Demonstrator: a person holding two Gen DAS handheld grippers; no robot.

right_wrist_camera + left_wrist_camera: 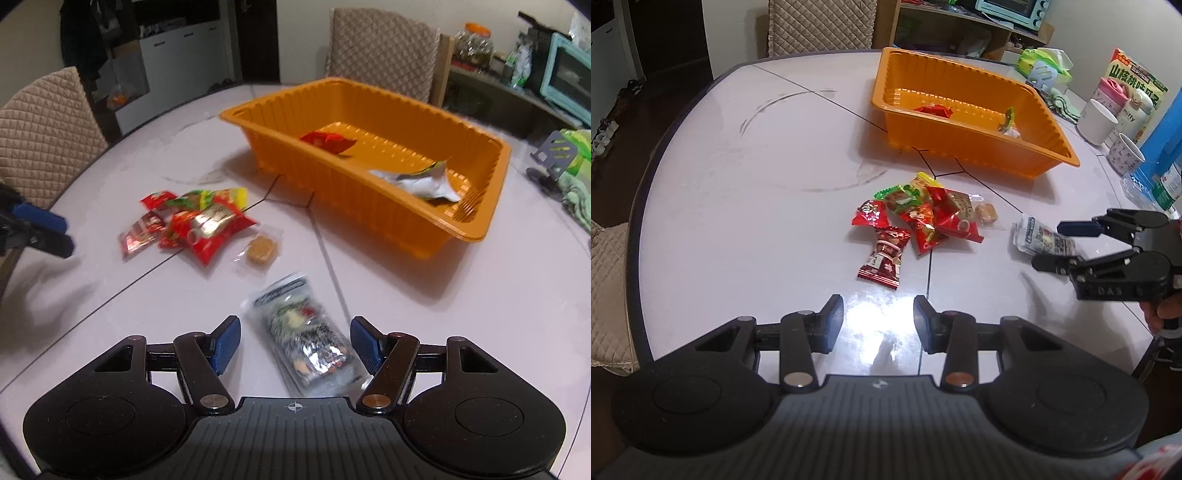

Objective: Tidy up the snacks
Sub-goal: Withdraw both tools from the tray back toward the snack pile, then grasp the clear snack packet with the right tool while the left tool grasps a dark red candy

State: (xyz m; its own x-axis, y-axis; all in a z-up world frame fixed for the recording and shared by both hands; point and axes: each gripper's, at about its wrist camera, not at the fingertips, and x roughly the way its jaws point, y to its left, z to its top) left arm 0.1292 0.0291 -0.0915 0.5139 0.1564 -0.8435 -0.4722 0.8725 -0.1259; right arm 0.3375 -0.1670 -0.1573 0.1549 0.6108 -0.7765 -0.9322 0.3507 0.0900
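While the left gripper (pixel 878 317) hovers with jaws apart and empty, the right gripper (pixel 294 345) straddles a silver snack packet (pixel 304 338) on the surface (pixel 738 206), jaws apart, beside the orange tray (pixel 476 206).

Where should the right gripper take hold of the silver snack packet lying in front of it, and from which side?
Across its narrow middle, coming down from above. The silver packet lies flat on the table, its long axis running away from the right gripper, whose open jaws already stand on either side of it without pressing. Its long edges look like the easiest opposed faces to pinch.
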